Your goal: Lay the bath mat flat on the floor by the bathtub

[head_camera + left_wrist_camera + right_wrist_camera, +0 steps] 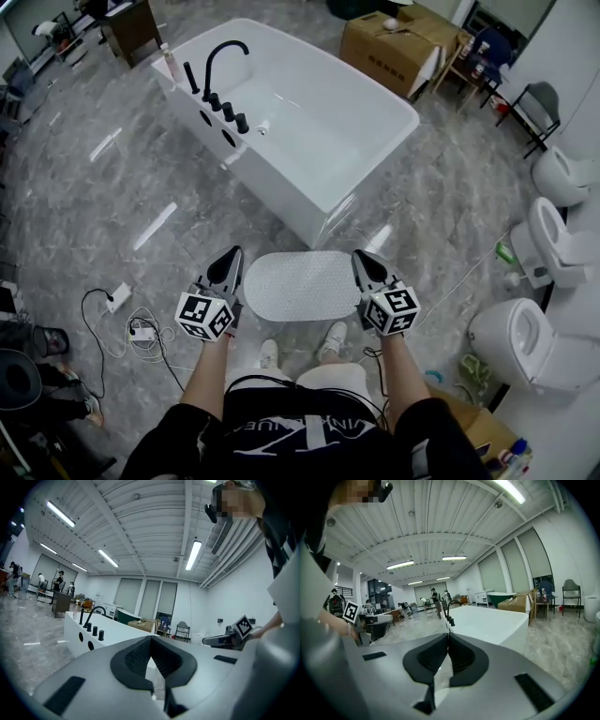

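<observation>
One white oval bath mat (302,284) lies spread flat on the grey marble floor (141,197), just beside the near end of the white bathtub (281,183). No folds or curled edges are visible. The person stands right behind it, shoes (268,353) near its closest edge.

The left gripper (233,255) hangs in the air over the mat's left side and the right gripper (362,259) over its right side. Each gripper's own view looks level across the room rather than down. Both show the jaws closed tip to tip with nothing between them, so neither is holding the mat.

Judging from this, the task looks essentially complete: the mat is down, flat and by the tub. At most a small nudge to square it to the tub could remain. Whether its far edge touches the tub is hard to tell.
</observation>
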`<state>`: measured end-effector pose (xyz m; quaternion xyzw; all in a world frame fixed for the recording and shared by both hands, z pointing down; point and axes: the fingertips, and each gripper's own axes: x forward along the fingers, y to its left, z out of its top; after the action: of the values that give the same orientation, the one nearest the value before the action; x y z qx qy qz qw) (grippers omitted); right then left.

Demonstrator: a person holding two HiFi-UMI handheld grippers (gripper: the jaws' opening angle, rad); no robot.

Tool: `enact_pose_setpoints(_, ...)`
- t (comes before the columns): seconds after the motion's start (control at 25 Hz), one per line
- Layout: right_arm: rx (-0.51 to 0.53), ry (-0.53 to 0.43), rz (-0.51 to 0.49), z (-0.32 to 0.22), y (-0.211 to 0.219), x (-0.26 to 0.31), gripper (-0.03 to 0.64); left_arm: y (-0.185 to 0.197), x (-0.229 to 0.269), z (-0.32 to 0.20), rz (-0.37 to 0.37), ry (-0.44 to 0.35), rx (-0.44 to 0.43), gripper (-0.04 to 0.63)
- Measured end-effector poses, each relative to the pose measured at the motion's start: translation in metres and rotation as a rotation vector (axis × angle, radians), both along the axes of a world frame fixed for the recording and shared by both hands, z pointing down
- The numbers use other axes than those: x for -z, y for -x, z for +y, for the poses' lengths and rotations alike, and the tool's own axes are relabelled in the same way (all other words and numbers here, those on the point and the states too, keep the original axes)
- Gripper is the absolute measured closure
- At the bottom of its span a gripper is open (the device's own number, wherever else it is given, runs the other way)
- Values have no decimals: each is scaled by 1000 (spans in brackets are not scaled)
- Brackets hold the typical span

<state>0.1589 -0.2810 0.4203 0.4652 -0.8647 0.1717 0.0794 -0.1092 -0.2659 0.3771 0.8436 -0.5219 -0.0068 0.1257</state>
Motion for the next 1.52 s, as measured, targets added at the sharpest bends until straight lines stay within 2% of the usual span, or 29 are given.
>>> enact_pose_setpoints(0.32, 8, -38, -31, 7, 6, 49, 591, 0, 44, 5, 28, -37, 15, 583)
enact_pose_setpoints(0.72, 10, -89, -62, 12, 17, 95, 591, 1, 93, 4, -2, -96, -13, 583)
enact_pose_setpoints(1.12, -9, -118, -101, 7, 26, 119, 591, 24, 111, 1, -4, -118, 10, 583)
enact_pose_setpoints(1.52, 5, -135, -101, 0, 28, 128, 591, 37, 122, -4, -7, -132, 38, 583)
